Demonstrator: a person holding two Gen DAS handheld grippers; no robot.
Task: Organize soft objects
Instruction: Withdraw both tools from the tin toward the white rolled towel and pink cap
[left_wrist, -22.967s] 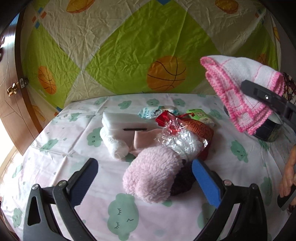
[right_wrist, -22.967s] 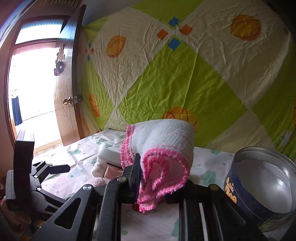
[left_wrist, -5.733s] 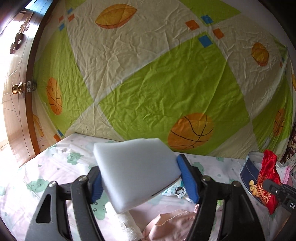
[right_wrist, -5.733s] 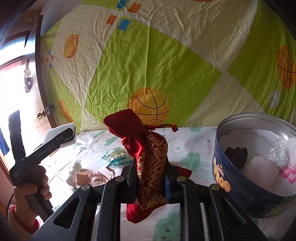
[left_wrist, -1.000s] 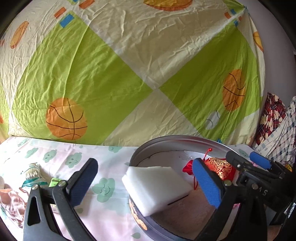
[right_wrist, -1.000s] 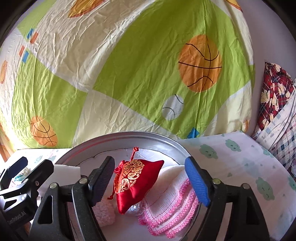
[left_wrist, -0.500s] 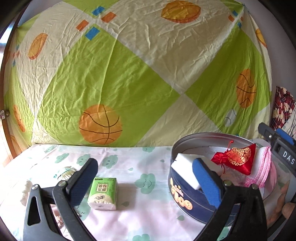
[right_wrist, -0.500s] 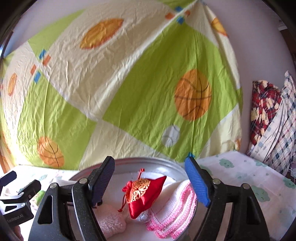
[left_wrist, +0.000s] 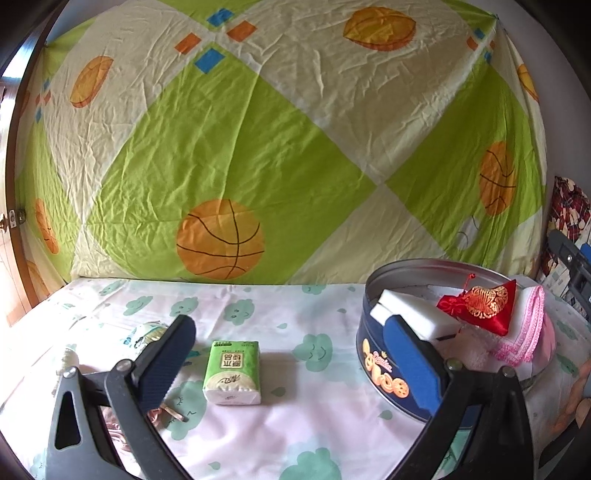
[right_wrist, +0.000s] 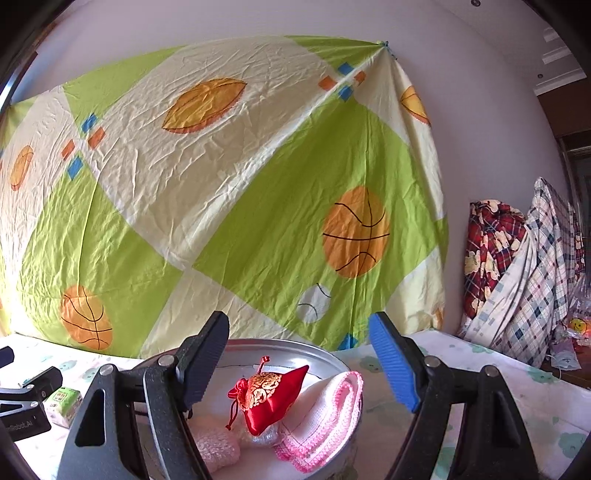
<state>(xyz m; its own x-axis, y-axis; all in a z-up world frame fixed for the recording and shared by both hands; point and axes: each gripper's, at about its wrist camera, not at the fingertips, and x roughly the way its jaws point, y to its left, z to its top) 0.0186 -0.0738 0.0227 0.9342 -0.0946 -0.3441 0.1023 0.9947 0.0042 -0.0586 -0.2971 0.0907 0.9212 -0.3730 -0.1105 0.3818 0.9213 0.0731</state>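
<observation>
left gripper (left_wrist: 295, 363) open and empty above tissue pack (left_wrist: 232, 371), right gripper (right_wrist: 299, 362) open over cookie tin (right_wrist: 332, 360), red pouch (right_wrist: 271, 395) inside

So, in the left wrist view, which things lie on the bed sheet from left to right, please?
Small printed packet → green tissue pack → blue cookie tin, and inside the tin: white sponge → red pouch → pink-edged cloth.

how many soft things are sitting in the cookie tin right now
4 visible: a white sponge block at the tin's left side, a red pouch on top, a pink-edged cloth on the right, a fluffy pink item in front. More may lie underneath.
</observation>
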